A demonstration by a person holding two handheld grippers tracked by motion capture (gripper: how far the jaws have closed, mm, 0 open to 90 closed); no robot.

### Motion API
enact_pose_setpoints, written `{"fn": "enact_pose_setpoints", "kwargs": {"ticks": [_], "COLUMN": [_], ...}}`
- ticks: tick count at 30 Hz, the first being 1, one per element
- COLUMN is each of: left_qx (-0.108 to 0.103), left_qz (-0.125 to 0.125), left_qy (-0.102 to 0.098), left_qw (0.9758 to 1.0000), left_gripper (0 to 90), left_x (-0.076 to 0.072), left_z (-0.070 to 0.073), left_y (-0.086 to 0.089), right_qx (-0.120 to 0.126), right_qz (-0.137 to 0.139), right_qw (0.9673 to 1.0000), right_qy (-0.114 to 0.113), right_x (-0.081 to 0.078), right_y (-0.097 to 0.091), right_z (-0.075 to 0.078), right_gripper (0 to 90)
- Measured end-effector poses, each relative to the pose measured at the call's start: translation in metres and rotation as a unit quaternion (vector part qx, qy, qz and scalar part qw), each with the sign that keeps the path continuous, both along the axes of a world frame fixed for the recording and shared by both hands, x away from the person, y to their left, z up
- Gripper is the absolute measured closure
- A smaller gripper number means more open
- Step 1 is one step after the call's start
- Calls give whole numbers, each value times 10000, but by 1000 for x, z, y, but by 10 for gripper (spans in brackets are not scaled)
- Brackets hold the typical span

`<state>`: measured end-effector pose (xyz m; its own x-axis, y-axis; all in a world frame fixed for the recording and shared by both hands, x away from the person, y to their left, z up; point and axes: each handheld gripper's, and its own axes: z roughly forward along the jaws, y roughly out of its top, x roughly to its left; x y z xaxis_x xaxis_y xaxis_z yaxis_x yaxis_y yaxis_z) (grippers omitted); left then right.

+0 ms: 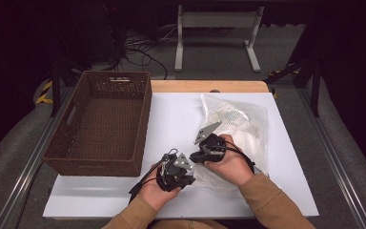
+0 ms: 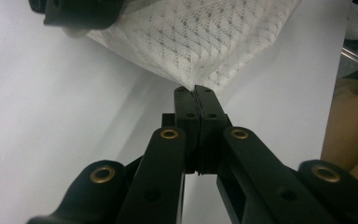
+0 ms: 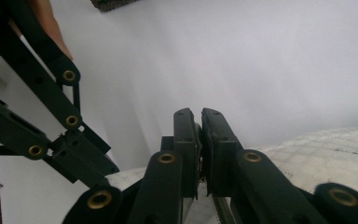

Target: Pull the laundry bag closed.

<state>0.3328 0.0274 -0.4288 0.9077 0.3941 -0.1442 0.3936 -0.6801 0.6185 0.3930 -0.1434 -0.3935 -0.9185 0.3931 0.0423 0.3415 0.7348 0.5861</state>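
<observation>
White table (image 1: 171,124): wicker basket (image 1: 100,124) at 9 o'clock, empty, path to it unblocked. Mesh bag (image 1: 238,124) lies at 3 o'clock. Left gripper (image 2: 195,88) pinches the bag's near corner, likely to lift it. Right gripper (image 3: 200,114), jaws nearly together, fabric (image 3: 326,154) beneath; grip unclear.

High view: fixed overhead, looking forward and down across the table (image 1: 171,200). Left gripper view: rides close behind its jaws, facing the mesh bag (image 2: 200,37) just ahead. Right gripper view: equally close. All share the bag's near edge.
</observation>
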Motion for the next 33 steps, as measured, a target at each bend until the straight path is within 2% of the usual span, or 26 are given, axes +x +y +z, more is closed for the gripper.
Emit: {"fn": "enact_pose_setpoints", "kwargs": {"ticks": [2, 3, 6, 9, 13, 15, 21, 25, 28, 33], "left_qx": [-4, -70, -27, -83, -78, -93, -89, -78, -96, -76], "left_qz": [12, 20, -4, -8, -51, -41, -13, -30, -27, -47], "left_qy": [-29, -29, -63, -23, -45, -54, -56, -44, -49, -61], "left_qw": [10000, 10000, 10000, 10000, 9999, 9999, 9999, 10000, 9999, 9999], "left_gripper": [899, 899, 899, 899, 899, 899, 899, 899, 899, 899], "left_x": [-2, -2, -4, -5, -5, -5, -6, -6, -6, -6], "left_z": [1, 1, 2, 2, 3, 3, 4, 4, 3, 3], "left_y": [1, 1, 1, 1, 1, 0, 0, 0, 0, 0], "right_qx": [-19, -29, -13, -44, -324, -415, -685, -825, -843, -770], "right_qz": [8, 6, 8, 7, 69, 110, 136, 138, 181, 151], "right_qw": [10000, 10000, 10000, 10000, 9994, 9991, 9975, 9964, 9962, 9969], "right_qy": [-4, -12, -39, -86, -44, 66, 113, 155, 157, 95], "right_x": [1, 1, 1, 2, 2, 3, 7, 7, 7, 6], "right_y": [2, 3, 6, 10, 17, 21, 23, 25, 25, 22], "right_z": [0, 0, 1, 3, 1, -3, -11, -14, -13, -9], "right_gripper": [817, 804, 751, 705, 677, 677, 680, 736, 803, 805]}}
